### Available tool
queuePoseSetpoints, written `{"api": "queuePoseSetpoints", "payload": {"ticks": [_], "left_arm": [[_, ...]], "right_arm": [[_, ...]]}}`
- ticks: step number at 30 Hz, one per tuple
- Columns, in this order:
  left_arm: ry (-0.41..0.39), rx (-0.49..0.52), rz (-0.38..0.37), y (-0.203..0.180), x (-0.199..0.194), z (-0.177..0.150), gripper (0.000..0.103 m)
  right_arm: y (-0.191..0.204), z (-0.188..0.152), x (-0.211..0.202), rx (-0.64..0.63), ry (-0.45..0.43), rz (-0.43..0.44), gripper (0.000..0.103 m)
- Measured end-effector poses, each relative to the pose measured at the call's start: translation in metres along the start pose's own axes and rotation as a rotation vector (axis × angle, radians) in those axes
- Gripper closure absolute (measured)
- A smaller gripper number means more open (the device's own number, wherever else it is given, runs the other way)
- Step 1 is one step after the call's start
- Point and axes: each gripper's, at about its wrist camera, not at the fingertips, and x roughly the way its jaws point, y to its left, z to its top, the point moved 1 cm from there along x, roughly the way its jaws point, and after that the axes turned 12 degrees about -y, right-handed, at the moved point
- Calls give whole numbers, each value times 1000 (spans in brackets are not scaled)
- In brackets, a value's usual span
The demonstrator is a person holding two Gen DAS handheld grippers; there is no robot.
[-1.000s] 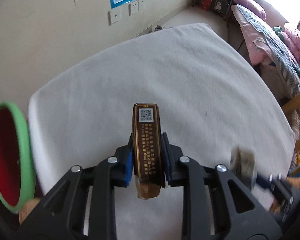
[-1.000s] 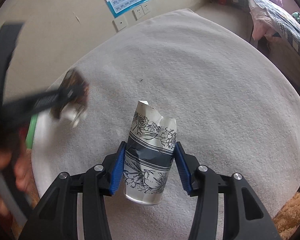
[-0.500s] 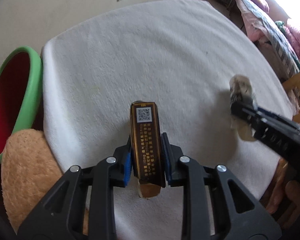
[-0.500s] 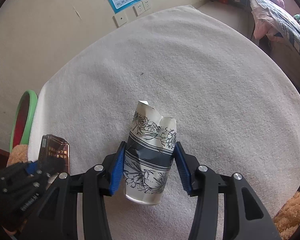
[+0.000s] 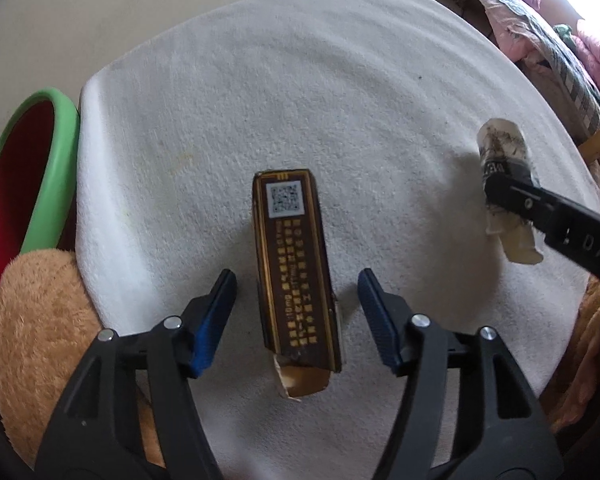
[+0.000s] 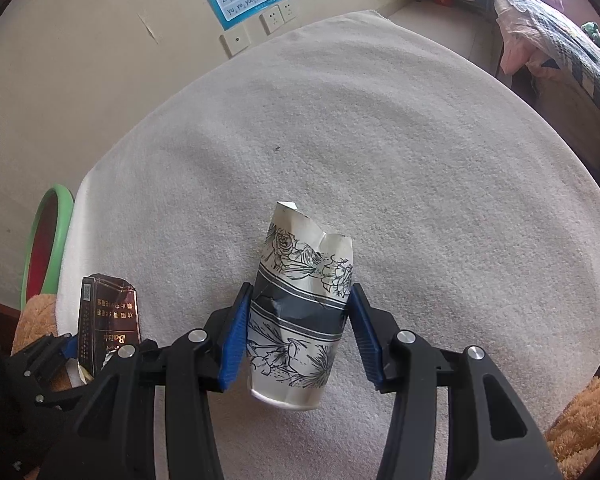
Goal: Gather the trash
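Opening at this moment, the left hand-held gripper [image 5: 296, 316] has its blue pads standing clear on either side of the brown cigarette pack [image 5: 294, 264], which a second ago they clamped tight. In the left wrist view the pack sits between the jaws with a gap on each side, its QR label at the far end and its torn flap at the near end. Whether it already rests on the white towel-covered tabletop [image 5: 300, 92] or is dropping cannot be told. The green-rimmed basin with a red inside [image 5: 28, 184] stands off the tabletop's left edge, beside a tan plush thing [image 5: 40, 328]. The pack lies over the towel, not over the basin, so the release looks like a set-down on the tabletop and not a disposal.

From the right wrist view, the right hand-held gripper [image 6: 298, 332] holds as before: partly closed, pads pressed on both sides of the crumpled paper cup with a flower print [image 6: 304, 312], held upright above the towel. At lower left the pack [image 6: 108, 320] shows between the other gripper's pads, with the basin [image 6: 48, 236] beyond. The cup is not yet binned.
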Motion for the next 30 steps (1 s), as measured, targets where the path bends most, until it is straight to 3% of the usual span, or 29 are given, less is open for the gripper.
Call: {"api": "queuePoseSetpoints", "payload": {"ticks": [4, 6, 8, 10, 17, 30], "left_arm": [[-7, 10, 1, -1, 1, 2, 43], [-13, 4, -1, 0, -1, 1, 54], [-18, 3, -13, 3, -7, -1, 75], [-22, 4, -8, 4, -9, 0, 80], [-69, -10, 2, 14, -27, 8, 80], [-270, -49, 60, 55, -99, 28, 80]], "right_arm": [[0, 0, -1, -1, -3, 2, 56], [-1, 0, -1, 2, -2, 4, 56], [-2, -1, 0, 8, 1, 6, 56], [-2, 0, -1, 9, 2, 7, 56], [-3, 0, 0, 13, 5, 3, 56], [4, -1, -13, -39, -53, -3, 57]]}}
